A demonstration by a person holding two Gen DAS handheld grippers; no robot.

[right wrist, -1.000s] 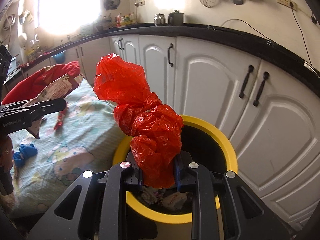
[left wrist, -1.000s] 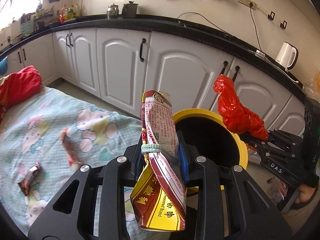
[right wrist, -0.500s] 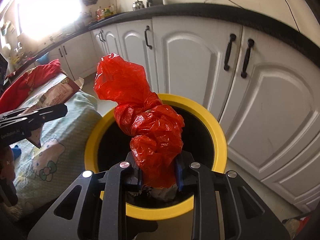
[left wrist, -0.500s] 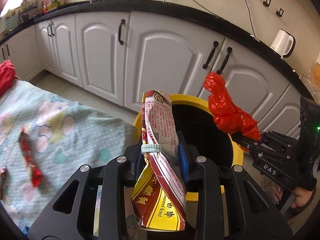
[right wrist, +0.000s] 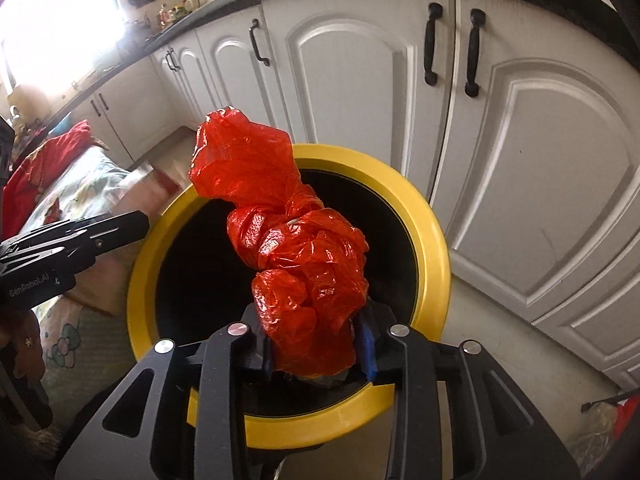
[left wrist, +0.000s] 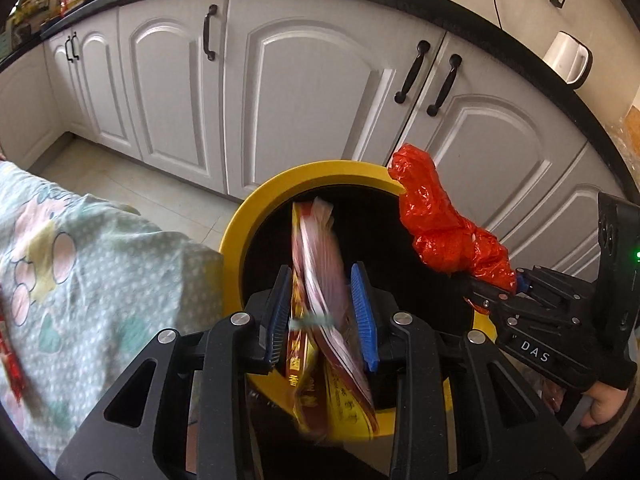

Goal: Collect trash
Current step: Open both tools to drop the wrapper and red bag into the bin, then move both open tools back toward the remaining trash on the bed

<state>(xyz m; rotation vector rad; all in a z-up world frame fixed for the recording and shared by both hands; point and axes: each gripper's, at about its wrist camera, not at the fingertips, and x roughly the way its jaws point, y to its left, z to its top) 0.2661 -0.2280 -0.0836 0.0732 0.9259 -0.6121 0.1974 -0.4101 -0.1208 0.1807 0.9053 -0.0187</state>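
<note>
A yellow-rimmed black bin [left wrist: 320,168] stands on the floor in front of white cabinets. My left gripper [left wrist: 320,268] hangs over its near left rim. Its jaws are opening, and a red and yellow snack packet [left wrist: 316,248] sits blurred and loose between the blue pads. My right gripper [right wrist: 312,308] is above the bin's [right wrist: 432,240] near edge. Its jaws are opening too, with a crumpled red plastic bag [right wrist: 288,220] still standing between them and a thin gap at the right pad. In the left wrist view the red bag [left wrist: 440,224] and right gripper [left wrist: 492,284] are over the bin's right side.
A table with a cartoon-print cloth [left wrist: 100,248] adjoins the bin on the left, with a red wrapper [left wrist: 10,364] on it. White cabinet doors [left wrist: 312,92] rise close behind. A white kettle [left wrist: 568,60] is on the counter. A red cloth [right wrist: 44,156] lies far left.
Both grippers have come down and closer over the bin. Both pairs of jaws have widened. The packet has slipped lower between the left pads, and the red bag has loosened.
</note>
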